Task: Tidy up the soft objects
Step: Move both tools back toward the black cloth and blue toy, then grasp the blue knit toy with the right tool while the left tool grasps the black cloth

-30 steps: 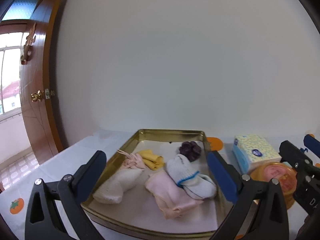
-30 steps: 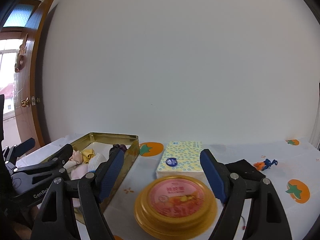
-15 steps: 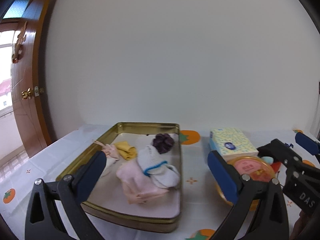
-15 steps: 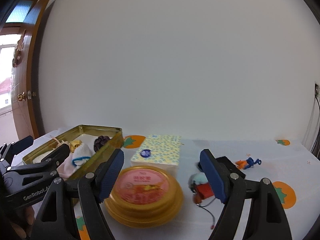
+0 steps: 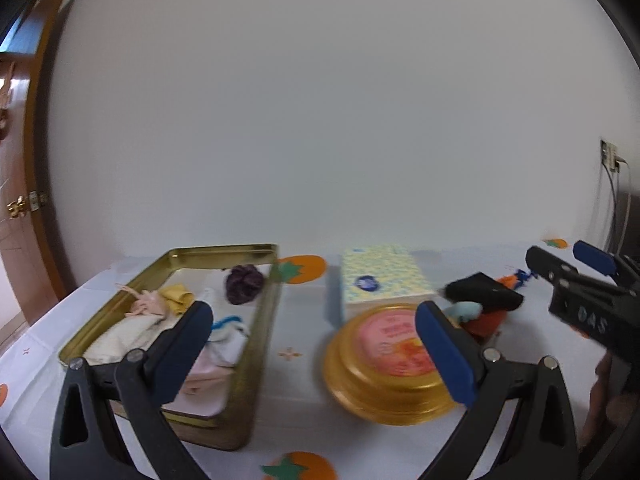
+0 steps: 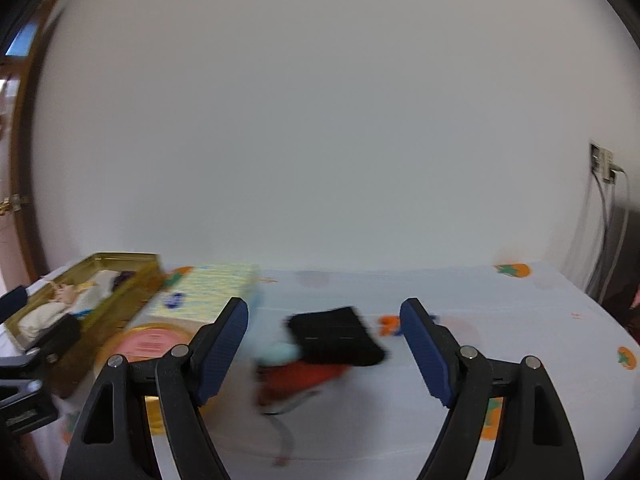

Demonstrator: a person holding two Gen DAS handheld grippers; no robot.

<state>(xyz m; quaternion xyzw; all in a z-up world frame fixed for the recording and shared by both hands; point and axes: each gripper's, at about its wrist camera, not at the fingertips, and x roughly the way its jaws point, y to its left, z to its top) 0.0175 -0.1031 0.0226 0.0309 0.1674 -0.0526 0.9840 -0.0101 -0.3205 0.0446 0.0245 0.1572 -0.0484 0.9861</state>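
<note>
A gold tin tray (image 5: 262, 316) at the left holds several soft items: a purple scrunchie (image 5: 244, 283), a yellow cloth (image 5: 178, 296), a white sock with a blue stripe (image 5: 228, 338) and pink cloths. The tray also shows in the right wrist view (image 6: 132, 294). A black folded cloth (image 6: 336, 334) lies on the table over a red item (image 6: 296, 380) and a pale blue one (image 6: 276, 354), ahead of my right gripper (image 6: 324, 352), which is open and empty. My left gripper (image 5: 312, 348) is open and empty, above the gap between the tray and a round tin.
A round gold tin with a pink lid (image 5: 390, 364) sits in front of a yellow patterned tissue pack (image 5: 380, 276). A small blue and orange item (image 6: 394, 322) lies right of the black cloth. The tablecloth has orange fruit prints. A wall stands behind; cables hang at the right.
Both grippers have swung to the right. The tray has slid left in both views, and the black cloth pile now lies centred ahead of the right gripper. Both stay open.
</note>
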